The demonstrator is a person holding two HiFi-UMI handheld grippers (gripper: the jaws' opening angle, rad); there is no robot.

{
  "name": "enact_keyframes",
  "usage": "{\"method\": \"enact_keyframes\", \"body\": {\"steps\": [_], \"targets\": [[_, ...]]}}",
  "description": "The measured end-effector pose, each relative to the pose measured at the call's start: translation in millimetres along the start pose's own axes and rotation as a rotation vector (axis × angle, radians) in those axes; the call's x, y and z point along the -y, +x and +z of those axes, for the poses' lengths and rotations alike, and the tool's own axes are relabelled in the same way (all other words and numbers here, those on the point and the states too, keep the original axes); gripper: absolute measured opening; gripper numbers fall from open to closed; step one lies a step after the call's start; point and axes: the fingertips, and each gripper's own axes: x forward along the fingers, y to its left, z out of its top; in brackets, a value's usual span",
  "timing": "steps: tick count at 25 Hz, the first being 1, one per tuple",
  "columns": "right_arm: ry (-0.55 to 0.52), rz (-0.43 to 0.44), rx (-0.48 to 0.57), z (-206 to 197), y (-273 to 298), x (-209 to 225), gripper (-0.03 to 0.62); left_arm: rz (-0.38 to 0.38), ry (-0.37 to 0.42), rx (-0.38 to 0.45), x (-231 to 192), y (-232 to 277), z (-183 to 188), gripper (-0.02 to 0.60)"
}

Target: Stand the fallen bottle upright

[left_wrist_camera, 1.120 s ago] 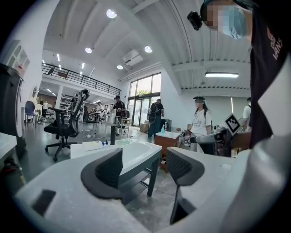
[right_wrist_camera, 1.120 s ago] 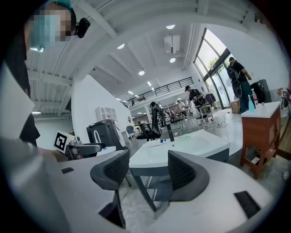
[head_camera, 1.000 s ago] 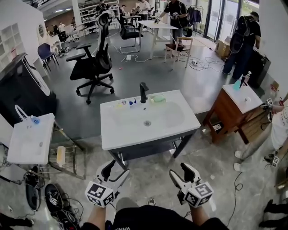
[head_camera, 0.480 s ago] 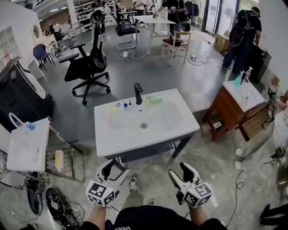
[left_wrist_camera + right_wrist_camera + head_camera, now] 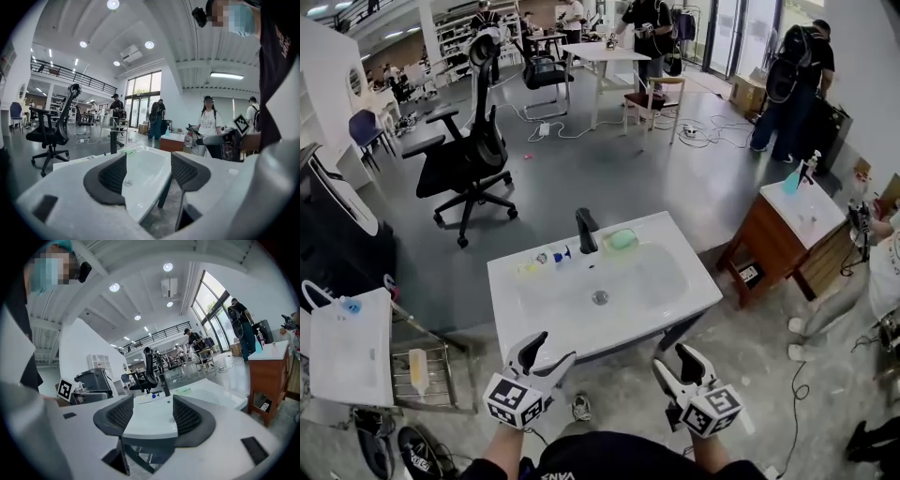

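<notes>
A white washbasin (image 5: 514, 314) stands ahead with a black faucet (image 5: 584, 230) on its back ledge. A small bottle with a blue cap (image 5: 560, 254) seems to lie on its side just left of the faucet; it is too small to read well. A green soap (image 5: 622, 239) sits right of the faucet. My left gripper (image 5: 551, 347) hovers open at the basin's front left edge, nothing between its pads (image 5: 111, 174). Open and empty as well, my right gripper (image 5: 672, 361) is at the front right corner. The right gripper view shows the bottle (image 5: 153, 396) far beyond the jaws.
A black office chair (image 5: 459, 159) stands behind the basin. A wooden cabinet (image 5: 783, 234) with a white top is at the right, with a person (image 5: 886, 272) beside it. A white cabinet (image 5: 352, 342) and wire rack (image 5: 427, 370) are at the left. Cables lie on the floor.
Both grippers have moved forward to the washbasin's front edge, and the basin sits closer and lower in the head view. The jaws stand as wide as before.
</notes>
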Motion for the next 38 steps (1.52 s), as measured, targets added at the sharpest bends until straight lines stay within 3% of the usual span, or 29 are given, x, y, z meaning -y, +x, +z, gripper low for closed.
{"method": "enact_keyframes", "body": {"steps": [15,24,30,38], "targets": [[0.045,-0.124,0.034,10,105,7,0.245,-0.126,0.037,-0.061,-116,65,14,0.292],[0.069,-0.146,0.015,7,136,0,0.242,-0.121,0.044,-0.085,-165,74,10,0.293],[0.074,-0.118,-0.004,6,150,16,0.241,-0.1,0.078,-0.125,-180,93,4,0.293],[0.058,-0.052,-0.033,23,173,58,0.241,-0.096,0.215,-0.252,-191,142,-14,0.292]]}}
